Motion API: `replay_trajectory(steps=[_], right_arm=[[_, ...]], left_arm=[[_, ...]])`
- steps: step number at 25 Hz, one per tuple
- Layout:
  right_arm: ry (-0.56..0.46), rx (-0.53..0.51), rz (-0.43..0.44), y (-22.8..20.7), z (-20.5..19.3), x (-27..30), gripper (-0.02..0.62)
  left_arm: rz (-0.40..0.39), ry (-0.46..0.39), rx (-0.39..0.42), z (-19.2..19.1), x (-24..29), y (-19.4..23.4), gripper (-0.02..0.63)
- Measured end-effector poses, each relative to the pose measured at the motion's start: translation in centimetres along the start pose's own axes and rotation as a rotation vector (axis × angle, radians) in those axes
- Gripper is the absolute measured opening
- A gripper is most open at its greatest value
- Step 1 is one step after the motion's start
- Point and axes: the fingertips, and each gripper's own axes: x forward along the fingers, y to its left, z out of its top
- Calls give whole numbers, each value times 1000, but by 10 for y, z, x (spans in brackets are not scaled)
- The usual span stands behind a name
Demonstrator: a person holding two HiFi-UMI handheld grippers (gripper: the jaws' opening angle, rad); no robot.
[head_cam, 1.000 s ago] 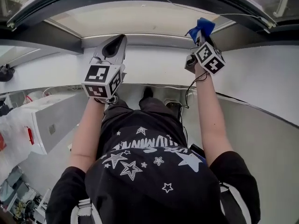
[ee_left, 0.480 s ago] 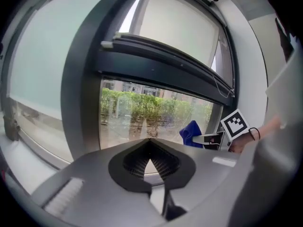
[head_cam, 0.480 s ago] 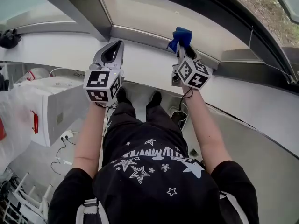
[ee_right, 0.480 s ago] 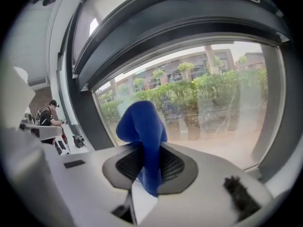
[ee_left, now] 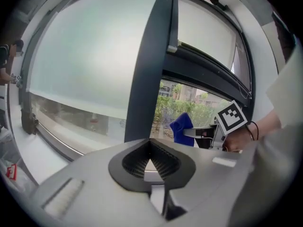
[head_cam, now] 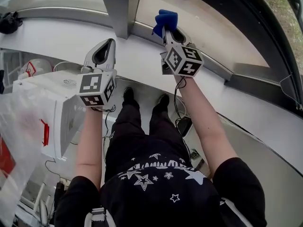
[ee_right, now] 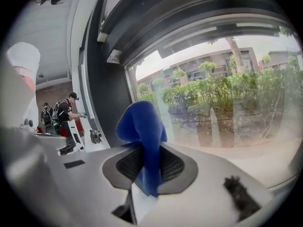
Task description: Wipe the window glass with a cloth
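Note:
A blue cloth (head_cam: 165,20) is clamped in my right gripper (head_cam: 167,30), which is shut on it and held up just right of the dark vertical frame post (head_cam: 118,6). The cloth's bunched end lies at the lower edge of the window glass (head_cam: 203,30). In the right gripper view the cloth (ee_right: 142,126) sticks up from between the jaws, in front of the glass (ee_right: 227,98). My left gripper (head_cam: 109,43) is shut and empty, held over the white sill (head_cam: 57,37) left of the post. The left gripper view shows the post (ee_left: 151,65), the cloth (ee_left: 182,127) and the right gripper (ee_left: 208,132).
A white box-like unit (head_cam: 47,103) and a clear plastic bag (head_cam: 19,145) stand at the left, below the sill. Cables and a plug block (head_cam: 182,124) lie on the floor by the person's feet. A frosted pane (ee_left: 85,56) lies left of the post. People (ee_right: 66,112) stand far off.
Both grippers have shifted left along the window. The right gripper with the cloth now sits beside the vertical frame post, higher against the glass. Both grippers stayed shut.

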Motion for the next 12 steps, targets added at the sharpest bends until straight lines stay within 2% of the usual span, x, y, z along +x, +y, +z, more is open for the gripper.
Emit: replay_trajectory(steps=[6,9,12], right_arm=[[2,6,18,21,0,56,74],[14,-6,46,26,-5,76,74],[19,10,30,18,-12,81,74]], left_arm=[[3,1,-31,-18,4,31,9],[-1,7,-47,-28,8,32,9],[-19,23,-48,-39,12,25,9]])
